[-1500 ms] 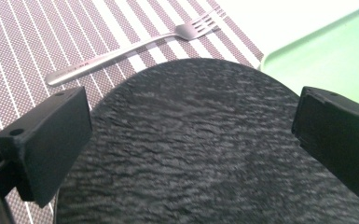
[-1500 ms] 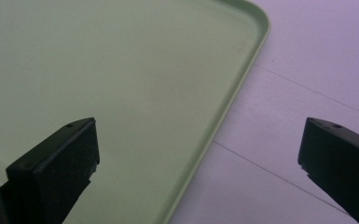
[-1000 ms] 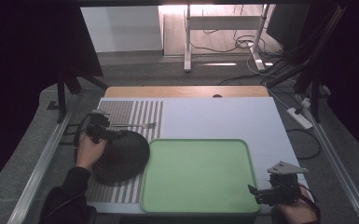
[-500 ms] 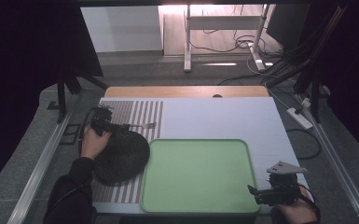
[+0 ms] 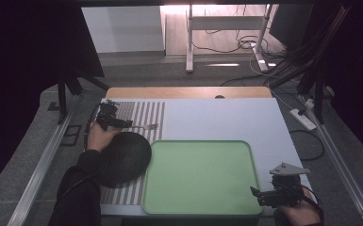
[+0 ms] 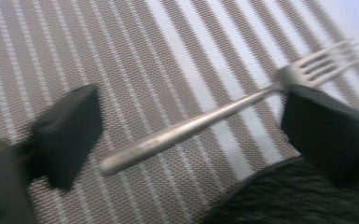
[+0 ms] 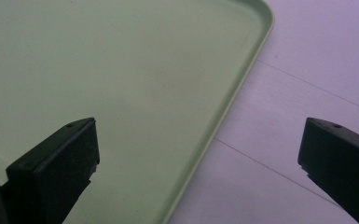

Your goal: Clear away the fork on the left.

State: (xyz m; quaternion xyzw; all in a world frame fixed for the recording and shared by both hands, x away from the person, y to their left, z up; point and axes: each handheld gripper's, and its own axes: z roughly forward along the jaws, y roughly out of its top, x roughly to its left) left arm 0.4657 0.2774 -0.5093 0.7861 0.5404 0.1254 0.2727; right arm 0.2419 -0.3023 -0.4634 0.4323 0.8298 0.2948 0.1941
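The left gripper (image 5: 122,124) has its jaws astride the fork (image 6: 224,114), which lies flat on the striped placemat (image 5: 144,113) at about twelve o'clock from the dark plate (image 5: 122,157); they have just been closing, not yet pinching the handle. The right gripper (image 5: 259,194) waits gaping at the green tray's (image 5: 202,179) four o'clock corner, likely clear of the way

Silver fork (image 6: 200,126) between the black jaws, on beige-and-white striped mat (image 6: 135,60); dark speckled plate (image 6: 279,196) below them. Tray (image 7: 121,93) pale green.
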